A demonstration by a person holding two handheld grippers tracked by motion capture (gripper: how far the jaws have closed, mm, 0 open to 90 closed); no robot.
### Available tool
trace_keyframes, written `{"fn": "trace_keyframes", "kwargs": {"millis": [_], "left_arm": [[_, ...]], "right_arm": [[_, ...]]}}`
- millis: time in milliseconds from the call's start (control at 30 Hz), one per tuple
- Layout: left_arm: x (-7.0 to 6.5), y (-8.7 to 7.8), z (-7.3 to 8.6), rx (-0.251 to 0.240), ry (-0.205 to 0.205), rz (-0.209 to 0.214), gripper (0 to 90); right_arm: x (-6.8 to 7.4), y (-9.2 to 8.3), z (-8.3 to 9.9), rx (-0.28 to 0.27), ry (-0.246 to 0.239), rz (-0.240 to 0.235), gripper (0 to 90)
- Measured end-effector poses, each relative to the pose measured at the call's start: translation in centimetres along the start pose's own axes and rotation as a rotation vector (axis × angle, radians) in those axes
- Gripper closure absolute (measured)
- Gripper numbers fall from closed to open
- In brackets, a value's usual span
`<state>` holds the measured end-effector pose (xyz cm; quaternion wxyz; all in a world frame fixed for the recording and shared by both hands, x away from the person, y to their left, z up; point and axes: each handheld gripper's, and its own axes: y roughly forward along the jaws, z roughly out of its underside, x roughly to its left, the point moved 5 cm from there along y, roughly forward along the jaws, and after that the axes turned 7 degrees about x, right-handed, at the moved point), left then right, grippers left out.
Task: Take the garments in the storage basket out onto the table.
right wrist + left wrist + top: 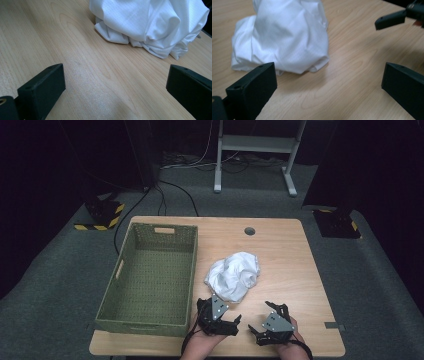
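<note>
A crumpled white cloth [235, 275] lies in a heap near the middle of the wooden table [285, 250]. To its left stands an empty green woven basket [142, 325]. My left gripper [222, 314] is held low just in front of the cloth, open, with nothing between its jaws. In the left gripper view the cloth [282, 37] lies ahead and to the left of the left gripper [329, 85]. My right gripper [265, 318] is open near the table's front edge. The cloth [150, 22] lies ahead of the right gripper [116, 87], apart from it.
One jaw of the right gripper [390, 20] shows at the top right of the left gripper view. A round cable hole [250, 231] sits near the table's far edge. Beyond the table are a white desk frame [255, 150], floor cables and striped bases [102, 215].
</note>
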<state>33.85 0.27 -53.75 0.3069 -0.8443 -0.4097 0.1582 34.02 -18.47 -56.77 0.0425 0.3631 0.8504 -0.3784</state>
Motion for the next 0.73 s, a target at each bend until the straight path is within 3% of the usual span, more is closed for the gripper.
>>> {"fn": "trace_keyframes", "kwargs": {"millis": [300,367,500,600,733], "left_arm": [[0.2,1.1,2.7,0.079,0.023,-0.022,0.2],[0.3,1.4,3.4,0.133,0.024,-0.027,0.3],[0.1,1.4,3.4,0.135,0.068,-0.045,0.6],[-0.3,1.4,3.5,0.136,0.110,-0.035,0.6],[-0.3,1.3,3.5,0.128,0.103,-0.014,0.6]], "right_arm": [[0.0,0.0,0.0,0.001,-0.001,-0.001,2.0],[0.0,0.0,0.0,0.001,-0.002,-0.001,1.9],[0.0,0.0,0.0,0.004,-0.003,-0.002,1.9],[0.0,0.0,0.0,0.006,-0.001,-0.002,1.9],[0.0,0.0,0.0,0.005,0.001,-0.001,1.8]]}}
